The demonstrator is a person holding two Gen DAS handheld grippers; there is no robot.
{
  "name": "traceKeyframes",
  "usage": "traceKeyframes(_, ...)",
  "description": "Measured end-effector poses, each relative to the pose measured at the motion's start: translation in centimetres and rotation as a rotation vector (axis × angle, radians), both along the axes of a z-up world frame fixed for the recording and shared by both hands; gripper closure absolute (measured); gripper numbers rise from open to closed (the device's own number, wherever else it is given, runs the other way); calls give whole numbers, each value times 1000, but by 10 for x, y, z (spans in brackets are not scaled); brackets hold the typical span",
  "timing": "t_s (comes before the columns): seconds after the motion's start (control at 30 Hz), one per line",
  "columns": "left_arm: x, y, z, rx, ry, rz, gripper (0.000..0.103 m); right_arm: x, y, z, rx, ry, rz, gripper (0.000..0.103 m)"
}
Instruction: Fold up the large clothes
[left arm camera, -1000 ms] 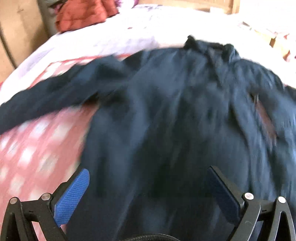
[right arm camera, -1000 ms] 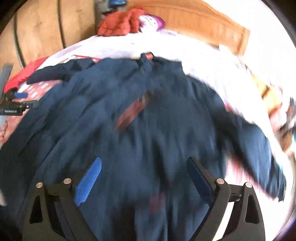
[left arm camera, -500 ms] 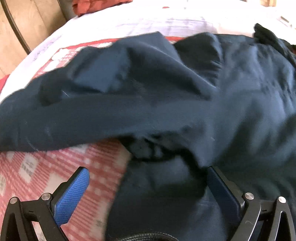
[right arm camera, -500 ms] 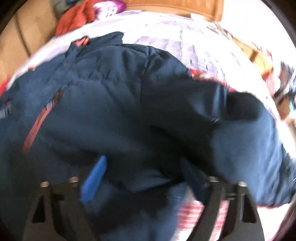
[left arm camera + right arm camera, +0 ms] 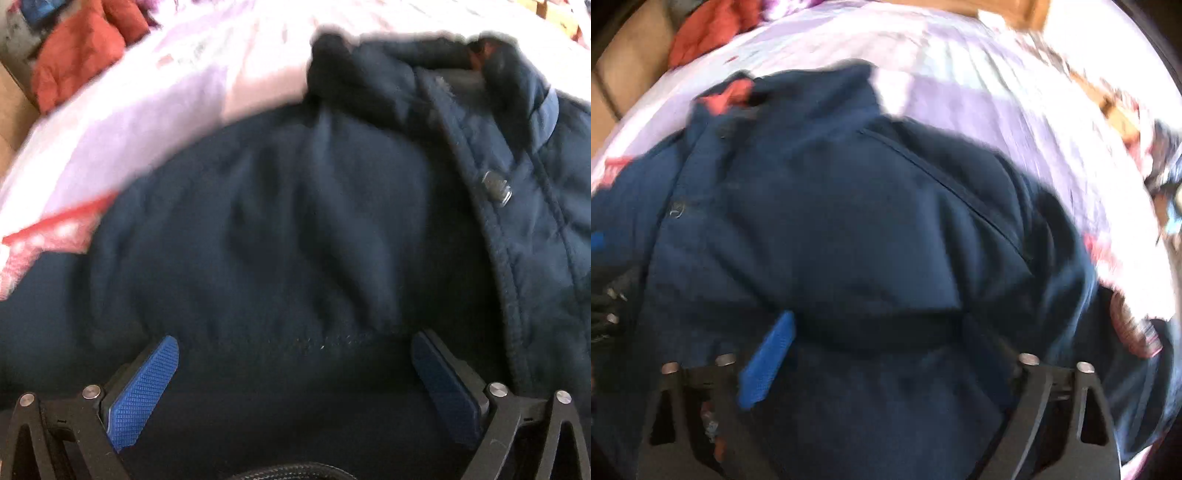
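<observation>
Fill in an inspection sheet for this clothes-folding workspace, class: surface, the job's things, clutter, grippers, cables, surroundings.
Surface: pale lilac bedsheet over a red-and-white checked cover.
Job's things: large navy padded jacket spread on the bed, collar away from the cameras.
Clutter: crumpled rust-red garment at the bed's far end.
Grippers: left gripper jaws wide apart above the jacket; right gripper jaws opening, jacket fabric bunched between them.
Cables: black braided cable.
Surroundings: wooden headboard.
</observation>
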State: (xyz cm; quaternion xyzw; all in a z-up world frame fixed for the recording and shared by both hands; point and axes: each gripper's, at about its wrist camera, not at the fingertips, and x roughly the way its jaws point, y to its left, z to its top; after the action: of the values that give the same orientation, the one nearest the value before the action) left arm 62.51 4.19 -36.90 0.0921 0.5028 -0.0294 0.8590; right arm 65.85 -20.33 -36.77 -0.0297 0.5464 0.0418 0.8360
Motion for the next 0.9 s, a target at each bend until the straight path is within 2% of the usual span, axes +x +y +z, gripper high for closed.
traceKeyframes(0.07,-9,23,-1,-84,-7,69,0,-7,-20,0,31,-39,-24,5)
traceKeyframes(0.1,-15,27,0,-98,-15,82,0,-12,-20,0,29,-49,-9,5)
traceKeyframes(0.2,-47,23,7,-80,-51,56,0,-42,-3,4,-45,-73,45,4)
traceKeyframes(0.33,-107,13,18,-109,-70,17,0,-91,6,13,-59,-95,46,4)
traceKeyframes(0.43,-155,-6,11,-103,-46,-6,0,-152,4,10,-62,-45,37,1)
traceKeyframes(0.5,-189,8,14,-105,-67,5,0,-198,-7,10,-45,5,17,1)
traceKeyframes(0.57,-234,19,18,-99,-71,34,0,-241,-9,18,-50,-17,13,1)
traceKeyframes(0.63,-274,38,16,-94,-31,79,0,-280,-12,22,-69,-5,9,1)
traceKeyframes(0.7,-317,48,12,-93,2,99,0,-333,-29,23,-46,49,-15,1)
traceKeyframes(0.9,-440,70,11,-22,17,31,0,-456,-32,22,-70,92,23,1)
